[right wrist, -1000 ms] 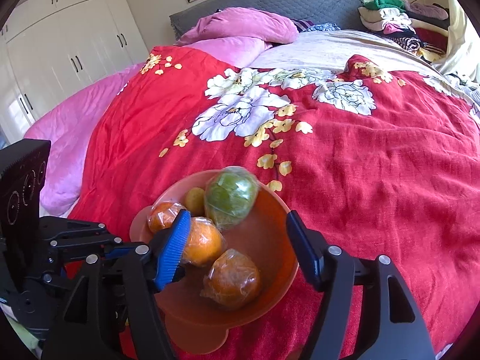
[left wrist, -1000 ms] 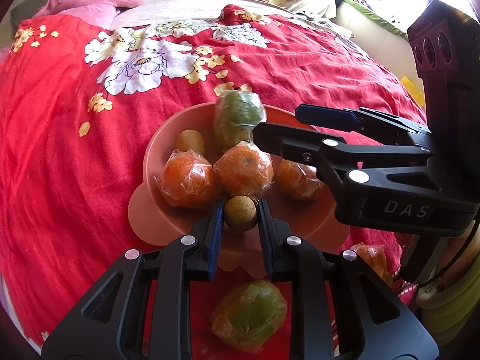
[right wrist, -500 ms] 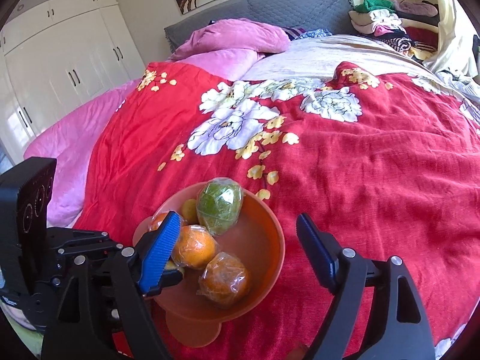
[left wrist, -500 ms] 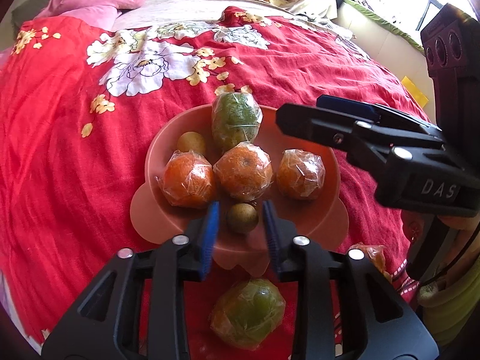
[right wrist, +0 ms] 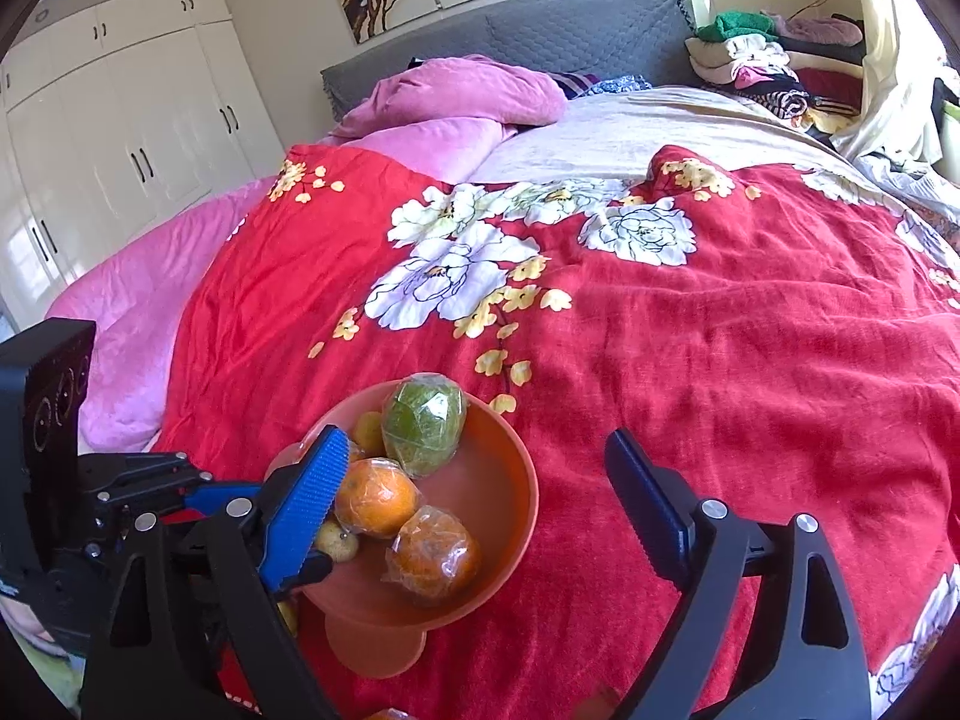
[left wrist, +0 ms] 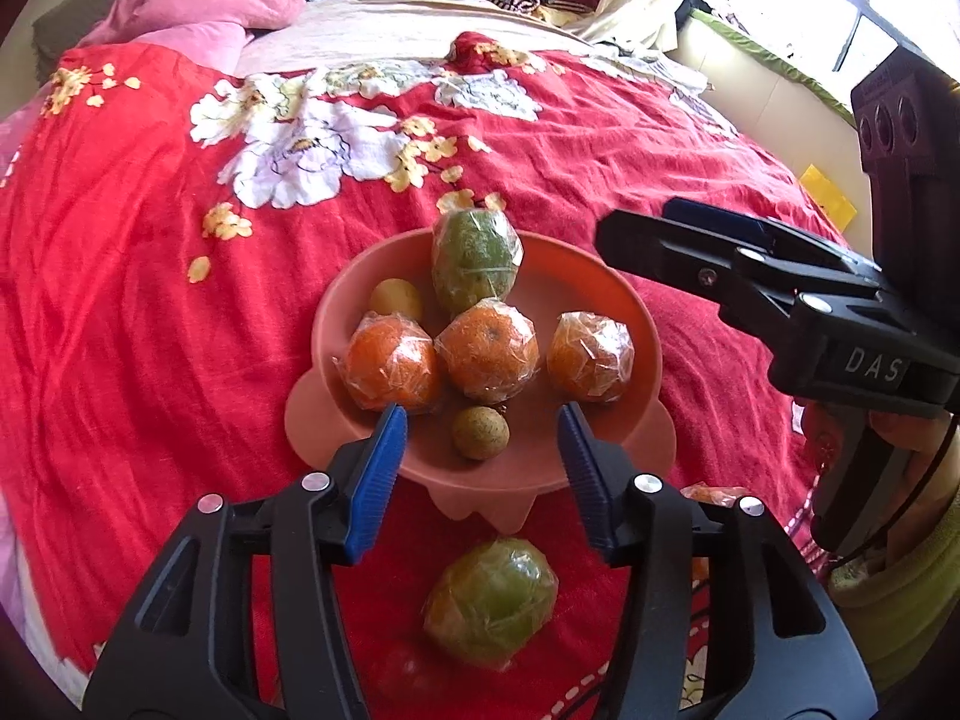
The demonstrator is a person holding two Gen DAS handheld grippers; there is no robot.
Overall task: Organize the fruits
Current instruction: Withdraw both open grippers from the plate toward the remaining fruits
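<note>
An orange bowl (left wrist: pixel 636 324) sits on the red floral bedspread. It holds three plastic-wrapped oranges (left wrist: pixel 487 350), a wrapped green fruit (left wrist: pixel 475 260), a small yellow fruit (left wrist: pixel 395 299) and a small brown fruit (left wrist: pixel 480 432). My left gripper (left wrist: pixel 480 468) is open and empty just before the bowl's near rim. A second wrapped green fruit (left wrist: pixel 491 600) lies on the bedspread beneath it. My right gripper (right wrist: pixel 480 504) is open and empty above the bowl (right wrist: pixel 510 516); it also shows at the right of the left wrist view (left wrist: pixel 708 240).
A wrapped orange (left wrist: pixel 711 495) lies on the bedspread right of the bowl. Pink pillows (right wrist: pixel 456 96) and a grey headboard (right wrist: pixel 570 30) are at the far end. Piled clothes (right wrist: pixel 762 66) sit at the back right. White wardrobes (right wrist: pixel 120 132) stand left.
My left gripper has opened and let go of the small brown fruit, which now rests in the bowl. Both grippers have drawn back from the bowl.
</note>
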